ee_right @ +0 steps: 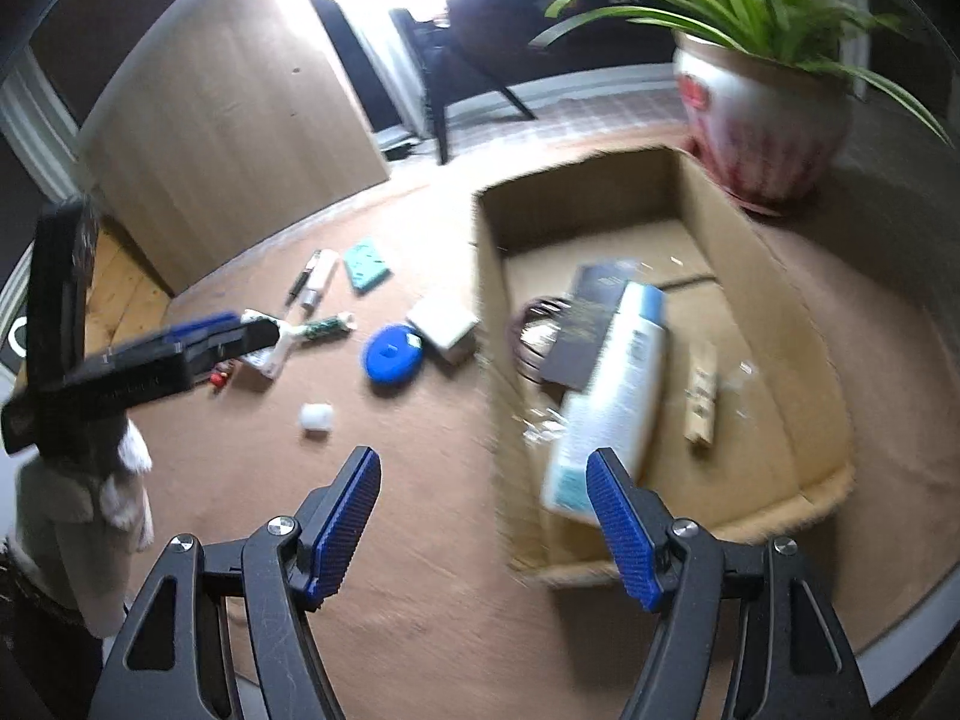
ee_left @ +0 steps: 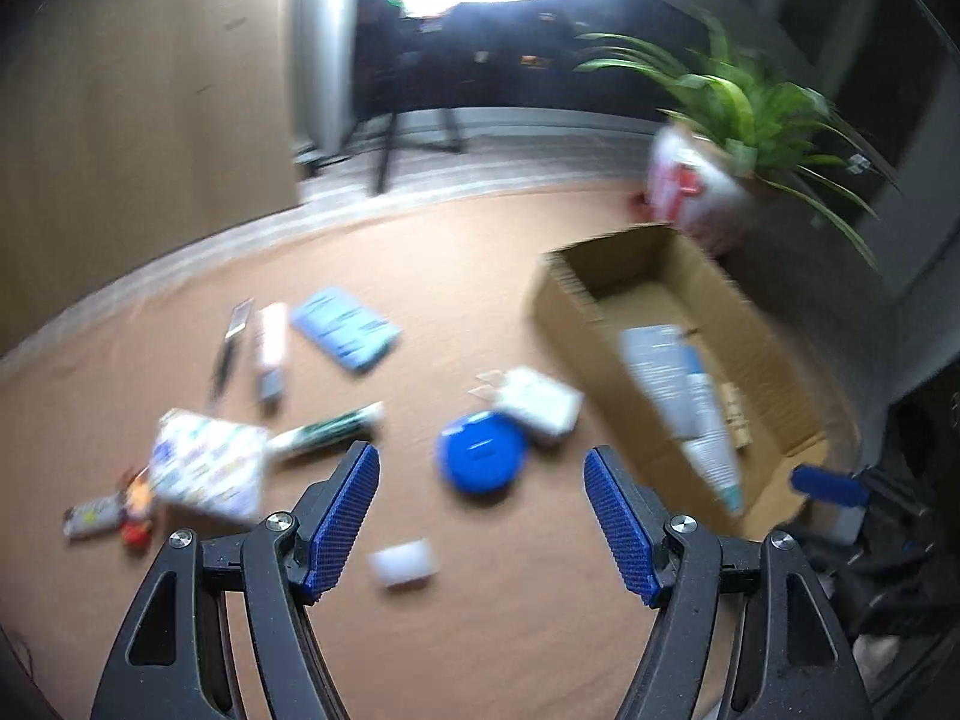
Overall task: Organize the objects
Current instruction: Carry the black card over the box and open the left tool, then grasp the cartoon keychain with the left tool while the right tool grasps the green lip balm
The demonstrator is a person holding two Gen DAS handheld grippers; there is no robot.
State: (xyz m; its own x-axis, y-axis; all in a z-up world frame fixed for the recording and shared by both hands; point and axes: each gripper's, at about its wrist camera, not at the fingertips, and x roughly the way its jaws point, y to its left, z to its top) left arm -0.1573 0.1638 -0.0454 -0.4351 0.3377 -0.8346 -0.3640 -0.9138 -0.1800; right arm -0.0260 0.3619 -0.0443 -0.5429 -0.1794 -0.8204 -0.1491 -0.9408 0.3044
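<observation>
Worktop (ee_right: 420, 540): matt brown, smooth, looks like fibreboard. Box (ee_right: 774, 324): raw corrugated cardboard, matt, rough torn edges. Bottle (ee_right: 618, 396) inside it: smooth white plastic, slight sheen. Blue disc (ee_right: 391, 354): glossy moulded plastic. Plant pot (ee_right: 762, 120): glazed ceramic, shiny. Right gripper (ee_right: 483, 492): matt black plastic arms, bright metal screws, blue ribbed pads (ee_right: 618, 528). Left gripper (ee_left: 482, 489): same build.

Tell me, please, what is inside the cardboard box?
Inside the cardboard box lie a white-and-blue bottle on a dark booklet, dark coiled loops and a small tan pack. Anything beneath them is hidden.
</observation>
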